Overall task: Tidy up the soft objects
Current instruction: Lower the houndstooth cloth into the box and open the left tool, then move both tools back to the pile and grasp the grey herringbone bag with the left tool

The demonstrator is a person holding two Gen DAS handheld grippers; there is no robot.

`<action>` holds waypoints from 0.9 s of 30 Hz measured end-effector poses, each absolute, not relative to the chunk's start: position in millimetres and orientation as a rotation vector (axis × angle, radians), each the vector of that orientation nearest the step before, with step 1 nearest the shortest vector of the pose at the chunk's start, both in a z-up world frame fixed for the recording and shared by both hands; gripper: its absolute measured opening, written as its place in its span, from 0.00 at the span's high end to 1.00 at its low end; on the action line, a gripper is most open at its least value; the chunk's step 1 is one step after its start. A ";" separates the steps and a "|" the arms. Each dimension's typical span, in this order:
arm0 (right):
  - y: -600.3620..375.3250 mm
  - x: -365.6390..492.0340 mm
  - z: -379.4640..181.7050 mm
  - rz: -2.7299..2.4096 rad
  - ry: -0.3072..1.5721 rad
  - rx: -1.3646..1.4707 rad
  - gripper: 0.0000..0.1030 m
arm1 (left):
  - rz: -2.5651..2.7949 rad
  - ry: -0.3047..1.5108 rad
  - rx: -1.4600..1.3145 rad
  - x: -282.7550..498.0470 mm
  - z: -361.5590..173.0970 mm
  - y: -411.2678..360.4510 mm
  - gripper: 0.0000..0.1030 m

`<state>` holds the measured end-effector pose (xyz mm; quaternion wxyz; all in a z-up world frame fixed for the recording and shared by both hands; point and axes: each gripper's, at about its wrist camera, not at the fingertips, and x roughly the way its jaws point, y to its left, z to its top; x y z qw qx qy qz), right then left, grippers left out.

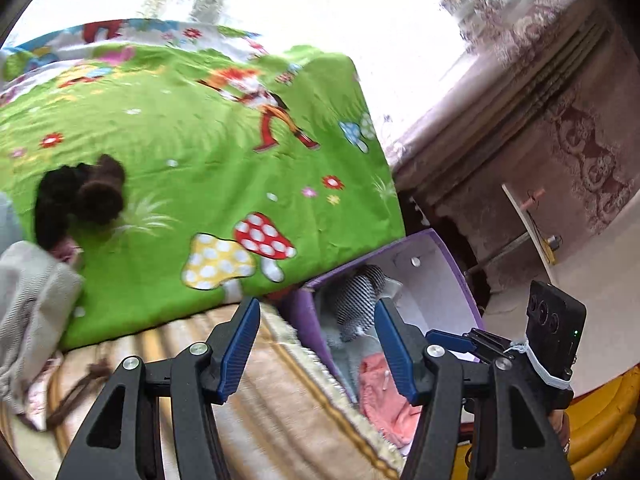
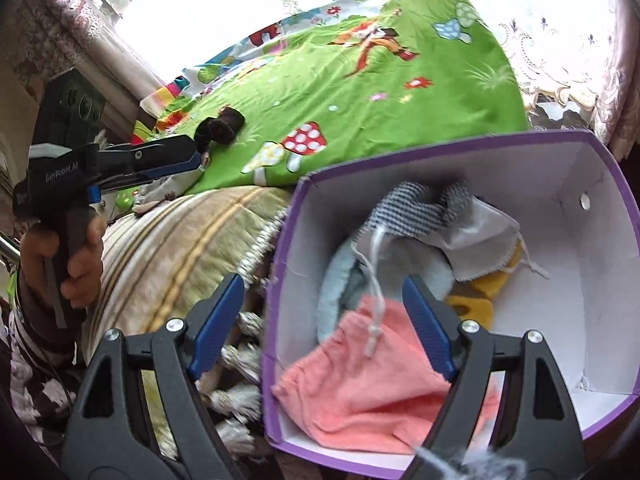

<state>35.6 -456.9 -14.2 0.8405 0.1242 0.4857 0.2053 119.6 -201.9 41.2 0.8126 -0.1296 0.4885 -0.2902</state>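
Note:
A purple box with a white inside (image 2: 608,264) (image 1: 440,280) stands beside the bed and holds soft things: a pink cloth (image 2: 360,380) (image 1: 384,396), a checked cloth (image 2: 404,208) (image 1: 356,300), a light blue plush (image 2: 336,292), a grey pouch (image 2: 480,244) and a yellow piece (image 2: 480,304). A dark brown plush (image 1: 84,196) (image 2: 222,128) lies on the green cartoon blanket (image 1: 208,152) (image 2: 360,92). My left gripper (image 1: 316,344) is open and empty over the bed edge. It also shows from the side in the right wrist view (image 2: 196,160). My right gripper (image 2: 324,320) is open and empty over the box's left wall.
A striped beige blanket (image 1: 272,392) (image 2: 172,248) lies under the green one. A pale knitted cloth (image 1: 28,304) lies at the left. Patterned curtains (image 1: 560,92) and a bright window are behind. Something yellow (image 1: 600,412) sits at the lower right.

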 end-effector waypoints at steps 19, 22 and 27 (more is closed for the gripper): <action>-340.6 83.3 12.0 0.595 1.047 0.109 0.19 | -0.205 1.042 -0.377 121.3 17.7 -22.6 0.42; -322.0 89.2 16.1 0.617 1.050 0.080 0.19 | -0.195 1.092 -0.333 122.8 6.6 -26.8 0.42; -292.4 95.8 21.8 0.638 1.055 0.030 0.19 | -0.208 1.115 -0.291 120.0 0.1 -27.2 0.78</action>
